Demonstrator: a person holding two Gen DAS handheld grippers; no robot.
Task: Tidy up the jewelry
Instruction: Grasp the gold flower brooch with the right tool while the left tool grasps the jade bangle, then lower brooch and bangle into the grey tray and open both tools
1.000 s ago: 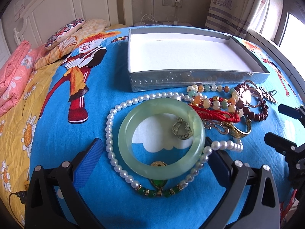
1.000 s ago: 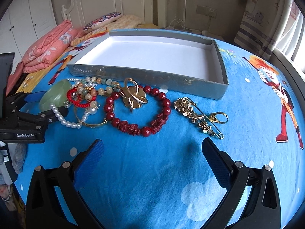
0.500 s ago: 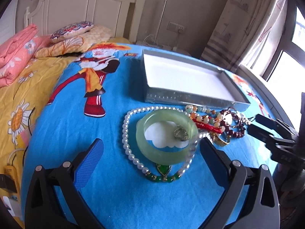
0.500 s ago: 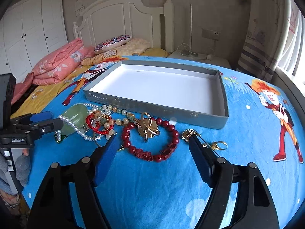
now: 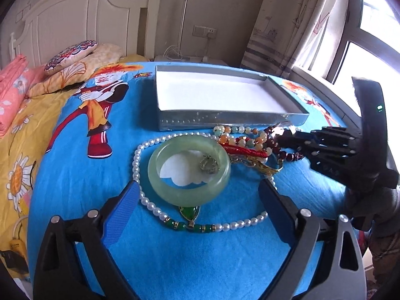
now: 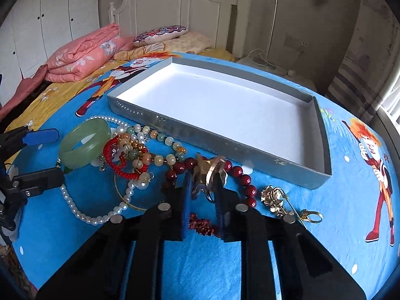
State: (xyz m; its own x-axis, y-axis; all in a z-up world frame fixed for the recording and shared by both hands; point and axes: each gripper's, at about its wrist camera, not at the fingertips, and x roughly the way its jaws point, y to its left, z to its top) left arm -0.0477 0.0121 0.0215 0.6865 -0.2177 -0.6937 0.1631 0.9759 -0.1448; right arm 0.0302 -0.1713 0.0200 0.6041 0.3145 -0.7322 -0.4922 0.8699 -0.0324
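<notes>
Bedroom w/ a white panelled headboard [image 5: 82, 22] against a beige wall. The bed [image 5: 75, 175] has a bright blue cartoon-print cover, yellow daisy sheet [image 5: 22, 135] at its left. Folded pink quilt [image 6: 82, 57] and embroidered pillow [image 5: 71, 56] lie near the headboard. White wardrobe doors [image 6: 42, 25] far left. Striped curtain [image 5: 282, 25] beside a window [image 5: 372, 37], daylight coming in. Wall socket [image 5: 203, 31] w/ white cables below.

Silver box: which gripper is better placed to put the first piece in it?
Right. The right gripper, jaws just closed, pinches the gold flower ornament near the silver box. The left gripper stands open around the jade bangle, gripping nothing.
</notes>
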